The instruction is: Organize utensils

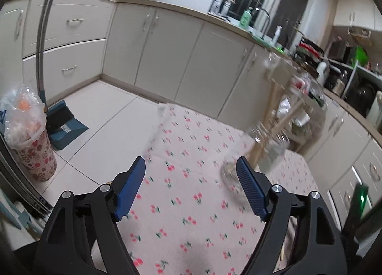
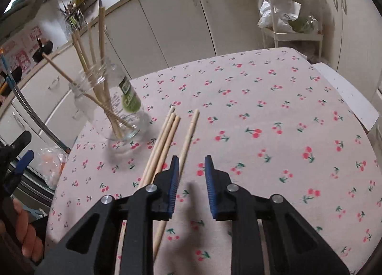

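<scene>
A clear glass jar (image 2: 114,108) holding several wooden chopsticks stands on the cherry-print tablecloth (image 2: 262,108), at the left in the right wrist view. Three loose chopsticks (image 2: 164,136) lie side by side in front of it, and a single chopstick (image 2: 191,129) lies just to their right. My right gripper (image 2: 191,159) hovers over the cloth with a narrow gap and nothing between its pads. The single chopstick runs under its left finger. In the left wrist view my left gripper (image 1: 191,160) is wide open and empty, and the blurred jar (image 1: 267,148) is beside its right finger.
A flowered bin lined with a plastic bag (image 1: 31,146) and a blue dustpan (image 1: 64,127) stand on the tiled floor left of the table. Cream cabinets (image 1: 167,48) run behind. A shelf cart (image 2: 291,12) with bags stands past the far table edge.
</scene>
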Demonstrator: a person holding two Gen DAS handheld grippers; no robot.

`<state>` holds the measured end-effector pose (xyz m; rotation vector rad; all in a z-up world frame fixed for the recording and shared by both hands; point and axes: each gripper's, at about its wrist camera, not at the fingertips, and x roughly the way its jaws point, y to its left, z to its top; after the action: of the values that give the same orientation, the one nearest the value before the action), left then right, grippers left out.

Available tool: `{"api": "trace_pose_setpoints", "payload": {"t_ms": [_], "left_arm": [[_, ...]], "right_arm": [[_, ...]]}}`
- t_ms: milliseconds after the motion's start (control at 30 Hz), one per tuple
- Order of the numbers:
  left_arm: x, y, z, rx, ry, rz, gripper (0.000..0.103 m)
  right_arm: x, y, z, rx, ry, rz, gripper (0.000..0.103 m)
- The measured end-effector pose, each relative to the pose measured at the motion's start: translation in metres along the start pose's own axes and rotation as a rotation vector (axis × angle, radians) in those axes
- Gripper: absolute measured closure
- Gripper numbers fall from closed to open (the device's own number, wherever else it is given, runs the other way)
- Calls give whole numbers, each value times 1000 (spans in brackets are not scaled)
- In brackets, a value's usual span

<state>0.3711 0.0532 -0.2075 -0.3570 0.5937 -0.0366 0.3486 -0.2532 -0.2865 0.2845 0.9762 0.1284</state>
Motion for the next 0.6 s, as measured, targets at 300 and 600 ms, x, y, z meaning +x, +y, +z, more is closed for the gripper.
{"api": "trace_pose_setpoints", "payload": {"t_ms": [300,600], "left_arm": [[2,-6,-13,14,62,-41,26],[25,-73,-40,226,218,-144,26]], "right_arm": [[23,21,8,-122,64,-127,80],[-3,-5,-9,-228,127,-147,95]]}}
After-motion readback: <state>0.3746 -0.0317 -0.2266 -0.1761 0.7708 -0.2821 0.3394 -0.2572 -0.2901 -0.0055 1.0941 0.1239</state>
